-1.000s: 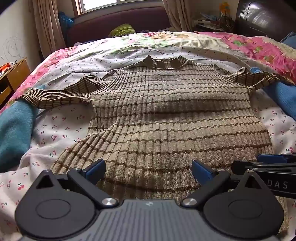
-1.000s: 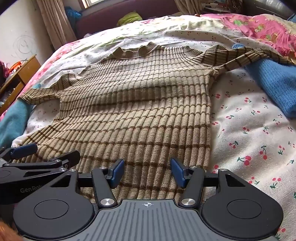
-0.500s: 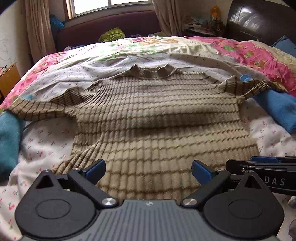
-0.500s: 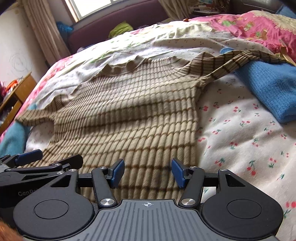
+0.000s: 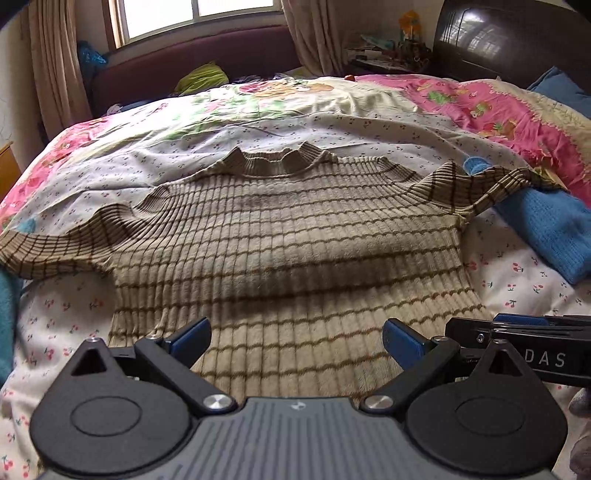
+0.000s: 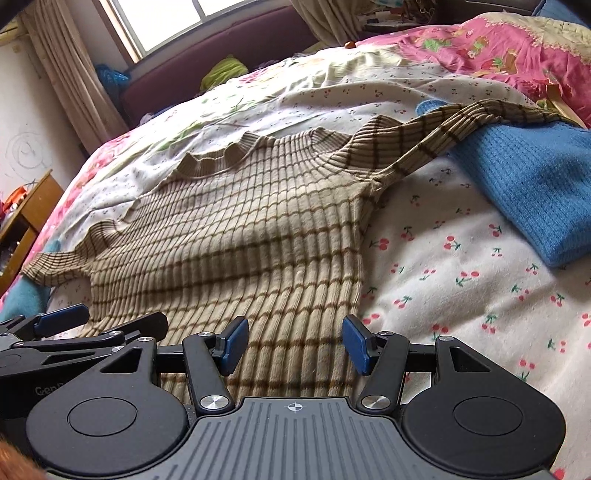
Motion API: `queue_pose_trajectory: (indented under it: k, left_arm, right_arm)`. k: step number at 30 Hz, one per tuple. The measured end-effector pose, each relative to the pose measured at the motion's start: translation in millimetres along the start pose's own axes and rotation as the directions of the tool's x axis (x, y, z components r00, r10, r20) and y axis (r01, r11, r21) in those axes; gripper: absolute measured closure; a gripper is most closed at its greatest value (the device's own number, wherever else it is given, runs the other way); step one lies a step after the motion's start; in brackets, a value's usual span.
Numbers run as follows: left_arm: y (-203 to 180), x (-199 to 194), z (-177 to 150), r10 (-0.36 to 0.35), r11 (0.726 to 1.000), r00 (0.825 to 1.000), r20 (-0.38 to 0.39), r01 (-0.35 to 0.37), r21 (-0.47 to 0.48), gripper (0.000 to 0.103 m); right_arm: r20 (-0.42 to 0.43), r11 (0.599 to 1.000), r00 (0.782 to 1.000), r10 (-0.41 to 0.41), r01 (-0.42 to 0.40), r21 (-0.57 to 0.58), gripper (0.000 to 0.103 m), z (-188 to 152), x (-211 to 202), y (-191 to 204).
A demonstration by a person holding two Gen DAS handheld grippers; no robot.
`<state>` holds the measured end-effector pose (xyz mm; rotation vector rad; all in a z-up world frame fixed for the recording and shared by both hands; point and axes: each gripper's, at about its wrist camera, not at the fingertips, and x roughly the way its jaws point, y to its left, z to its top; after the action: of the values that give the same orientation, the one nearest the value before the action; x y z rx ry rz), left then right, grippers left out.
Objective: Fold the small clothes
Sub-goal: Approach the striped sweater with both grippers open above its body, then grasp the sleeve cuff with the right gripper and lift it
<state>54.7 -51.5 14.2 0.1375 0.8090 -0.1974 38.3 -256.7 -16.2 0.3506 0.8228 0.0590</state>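
Ribbed sweater [image 5: 280, 240] runs hem-to-collar toward 12 o'clock from both grippers, left [image 5: 295, 341] and right [image 6: 293, 345], each wide open, empty.

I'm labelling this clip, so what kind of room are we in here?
Most likely a home bedroom: the striped sweater lies on a bed with a cherry-print sheet, a dark headboard stands behind, and a curtained window lights it.

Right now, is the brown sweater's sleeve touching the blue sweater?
Touching. The right wrist view shows the striped sweater's sleeve draped over the blue sweater's top edge.
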Motion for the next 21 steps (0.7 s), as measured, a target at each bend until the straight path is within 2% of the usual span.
queue_pose_trajectory:
  k: [8, 13, 17, 21]
  left_arm:
    - [-12.9, 11.6, 16.9, -0.031, 0.999, 1.0, -0.003, 0.031, 0.023, 0.0]
    - [-26.6, 20.3, 31.4, -0.066, 0.996, 0.998, -0.008, 0.066, 0.052, 0.0]
    - [-39.6, 27.2, 42.0, -0.095, 0.993, 0.995, -0.013, 0.096, 0.074, 0.0]
    - [-51.9, 35.1, 53.2, -0.125, 0.989, 0.992, -0.013, 0.126, 0.078, 0.0]
  right_arm:
    - [0.043, 0.997, 0.998, -0.039, 0.036, 0.07, 0.047, 31.7, 3.8, -32.3]
    - [0.1, 0.988, 0.992, -0.074, 0.059, 0.142, 0.047, 64.4, -0.2, -68.6]
    - [0.152, 0.966, 0.979, -0.134, 0.096, 0.239, 0.047, 96.9, -1.5, -112.2]
    - [0.168, 0.927, 0.97, -0.176, 0.106, 0.359, 0.047, 126.5, 4.4, -157.6]
